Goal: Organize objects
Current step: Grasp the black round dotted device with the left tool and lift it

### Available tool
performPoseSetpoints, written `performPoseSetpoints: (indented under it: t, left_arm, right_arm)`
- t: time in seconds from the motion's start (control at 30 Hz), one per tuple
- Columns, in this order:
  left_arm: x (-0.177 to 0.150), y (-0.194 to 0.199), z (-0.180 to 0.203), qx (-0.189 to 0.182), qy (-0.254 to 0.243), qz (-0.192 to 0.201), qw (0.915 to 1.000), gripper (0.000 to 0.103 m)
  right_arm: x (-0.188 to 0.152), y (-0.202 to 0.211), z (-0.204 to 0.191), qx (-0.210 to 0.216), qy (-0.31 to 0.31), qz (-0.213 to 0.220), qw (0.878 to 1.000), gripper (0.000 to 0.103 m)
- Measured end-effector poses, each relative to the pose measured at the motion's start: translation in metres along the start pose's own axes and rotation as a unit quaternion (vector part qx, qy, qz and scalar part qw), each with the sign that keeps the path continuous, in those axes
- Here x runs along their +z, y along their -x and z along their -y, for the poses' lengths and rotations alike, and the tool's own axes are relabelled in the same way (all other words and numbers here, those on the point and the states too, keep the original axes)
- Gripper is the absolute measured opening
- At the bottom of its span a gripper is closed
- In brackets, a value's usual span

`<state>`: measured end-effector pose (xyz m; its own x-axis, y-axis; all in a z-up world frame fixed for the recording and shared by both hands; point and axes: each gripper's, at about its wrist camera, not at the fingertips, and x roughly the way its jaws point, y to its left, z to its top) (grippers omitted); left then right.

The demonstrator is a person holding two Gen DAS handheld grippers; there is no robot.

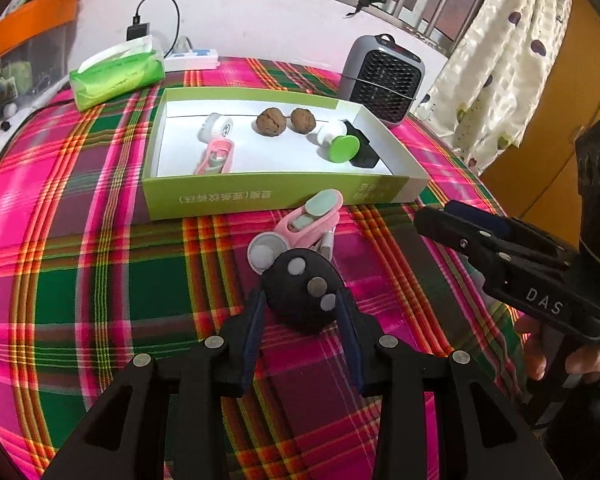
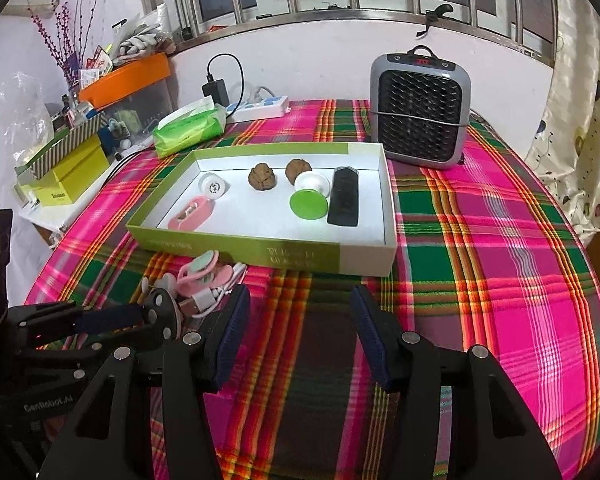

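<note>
My left gripper (image 1: 302, 302) is shut on a black rounded device (image 1: 304, 292) with three grey dots, just above the plaid cloth in front of the box. A pink clip (image 1: 314, 216) with a white cable (image 2: 216, 296) lies just beyond it. The green-walled box (image 1: 260, 196) holds a pink clip (image 1: 216, 158), a white round case (image 1: 217, 126), two walnuts (image 1: 271, 121), a green-and-white spool (image 1: 342, 148) and a black block (image 1: 362, 148). My right gripper (image 2: 298, 332) is open and empty over the cloth, to the right of the left gripper (image 2: 156, 316).
A grey heater (image 2: 420, 116) stands behind the box at the right. A green tissue pack (image 2: 190, 126) and a white power strip (image 2: 260, 108) lie at the back left. Boxes and clutter (image 2: 68, 160) sit off the table's left edge. A curtain (image 2: 580, 140) hangs right.
</note>
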<state>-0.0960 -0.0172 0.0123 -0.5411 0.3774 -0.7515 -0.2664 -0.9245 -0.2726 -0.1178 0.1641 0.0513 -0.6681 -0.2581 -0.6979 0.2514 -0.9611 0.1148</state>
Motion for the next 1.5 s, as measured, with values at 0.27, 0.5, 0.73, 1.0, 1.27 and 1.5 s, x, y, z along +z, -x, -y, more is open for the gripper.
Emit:
performPoseSetpoints:
  t: [0.27,0.5,0.73,1.0,1.27,1.5]
  left_arm:
    - [0.005,-0.007,-0.004,-0.008,0.028,-0.005,0.9996,0.034]
    - [0.008,-0.010,-0.003,-0.008,0.031,-0.008,0.9994,0.034]
    - [0.008,-0.009,-0.006,-0.020,0.042,-0.006,0.9989,0.034]
    - [0.006,-0.008,-0.008,-0.023,0.043,-0.004,0.9988,0.031]
    - [0.001,-0.002,-0.012,-0.031,0.044,-0.002,0.9986,0.031]
    - [-0.008,0.009,-0.023,-0.022,0.047,0.001,0.9986,0.031]
  right_arm:
    - [-0.005,-0.002,0.004,0.004,-0.002,-0.006,1.000,0.054]
    - [-0.007,-0.002,0.005,0.004,-0.004,-0.008,1.000,0.054]
    - [-0.009,-0.004,0.005,0.006,-0.003,-0.014,1.000,0.054]
    - [-0.010,-0.005,0.003,0.005,-0.002,-0.015,1.000,0.054]
    - [-0.011,-0.007,-0.002,0.006,0.003,-0.019,1.000,0.054]
    - [-0.010,-0.007,-0.013,0.019,0.016,-0.017,1.000,0.054]
